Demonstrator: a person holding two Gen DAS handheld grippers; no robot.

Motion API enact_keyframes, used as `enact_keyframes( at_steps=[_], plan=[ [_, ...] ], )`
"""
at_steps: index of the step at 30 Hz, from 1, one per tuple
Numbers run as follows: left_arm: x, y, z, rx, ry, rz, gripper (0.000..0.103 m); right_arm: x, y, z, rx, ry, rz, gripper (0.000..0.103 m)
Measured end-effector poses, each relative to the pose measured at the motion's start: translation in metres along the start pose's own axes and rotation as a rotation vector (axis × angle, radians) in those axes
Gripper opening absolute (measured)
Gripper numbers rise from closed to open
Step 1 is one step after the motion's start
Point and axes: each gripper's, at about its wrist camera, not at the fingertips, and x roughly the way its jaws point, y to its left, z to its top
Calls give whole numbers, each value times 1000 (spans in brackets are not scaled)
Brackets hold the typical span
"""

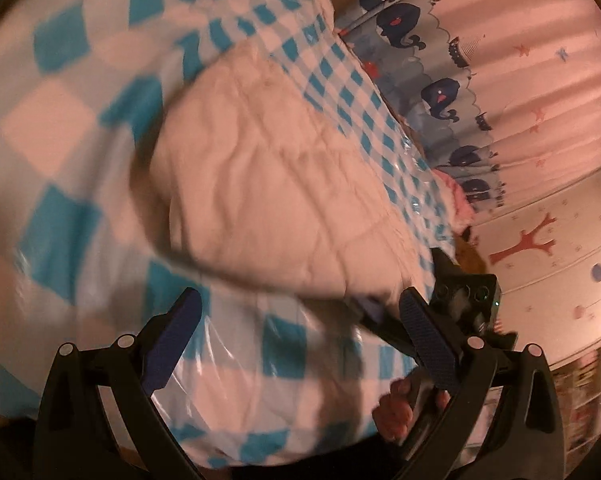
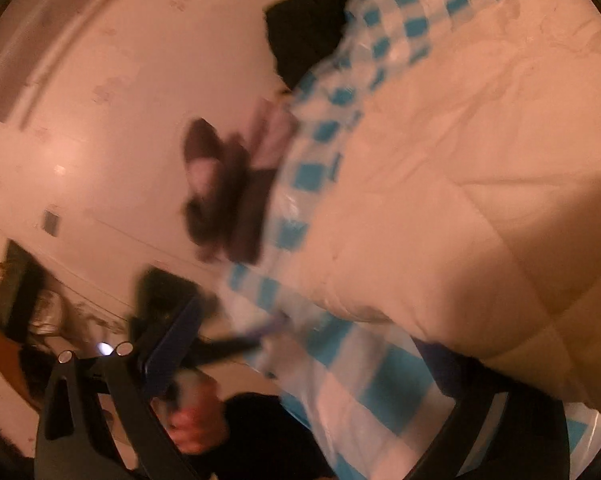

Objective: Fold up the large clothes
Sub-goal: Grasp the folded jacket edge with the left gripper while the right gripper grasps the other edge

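A white quilted garment [image 1: 268, 184] lies bunched on a bed covered with a blue-and-white checked sheet [image 1: 60, 128]. My left gripper [image 1: 300, 340] is open just above the sheet, short of the garment's near edge, with nothing between its fingers. The right gripper [image 1: 384, 312] shows blurred at the garment's right corner, and a hand [image 1: 400, 404] holds a handle below it. In the right wrist view the garment [image 2: 480, 200] fills the right side. My right gripper [image 2: 304, 360] is open, its right finger [image 2: 432, 356] partly hidden under the garment's edge.
A whale-print curtain [image 1: 440, 92] hangs past the bed's far edge. Brown slippers [image 2: 208, 192] sit on the pale floor [image 2: 120, 120] beside the bed. A black cloth [image 2: 308, 20] lies at the bed's end. The wall carries red tree decals [image 1: 528, 244].
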Motion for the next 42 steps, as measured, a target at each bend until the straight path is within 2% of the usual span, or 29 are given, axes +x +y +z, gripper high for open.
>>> enact_keyframes(
  at_steps=[4, 8, 12, 16, 19, 21, 23, 25, 27, 33, 35, 38, 42],
  plan=[
    [14, 9, -3, -59, -18, -50, 95, -7, -1, 6, 20, -29, 60, 97],
    [39, 17, 10, -129, -69, -95, 95, -16, 3, 5, 23, -45, 96, 97],
    [66, 25, 33, -186, -119, -66, 95, -19, -3, 4, 48, -45, 118, 97],
    [72, 30, 59, -229, -157, 0, 95, -36, -10, -5, 136, 18, 13, 97],
    [67, 22, 76, -166, -159, 32, 95, -92, -9, -19, 136, 29, -173, 97],
    [69, 15, 79, -121, -151, 50, 95, -151, -23, -27, 190, -23, -311, 97],
    [72, 12, 79, -104, -149, 79, 95, -201, -47, -32, 296, -92, -373, 97],
    [73, 13, 80, -116, -153, 78, 95, -238, -70, -36, 376, -161, -399, 96],
    [70, 16, 83, -140, -156, 59, 95, -259, -85, -34, 421, -228, -340, 96],
    [70, 23, 81, -155, -142, 32, 95, -274, -101, -11, 409, -397, -310, 96],
    [70, 27, 83, -164, -132, 16, 95, -278, -103, -13, 414, -459, -275, 96],
    [68, 28, 86, -161, -134, 8, 95, -283, -104, -23, 408, -509, -253, 94],
    [72, 29, 85, -157, -120, 21, 95, -292, -118, -26, 467, -526, -256, 86]
  ],
)
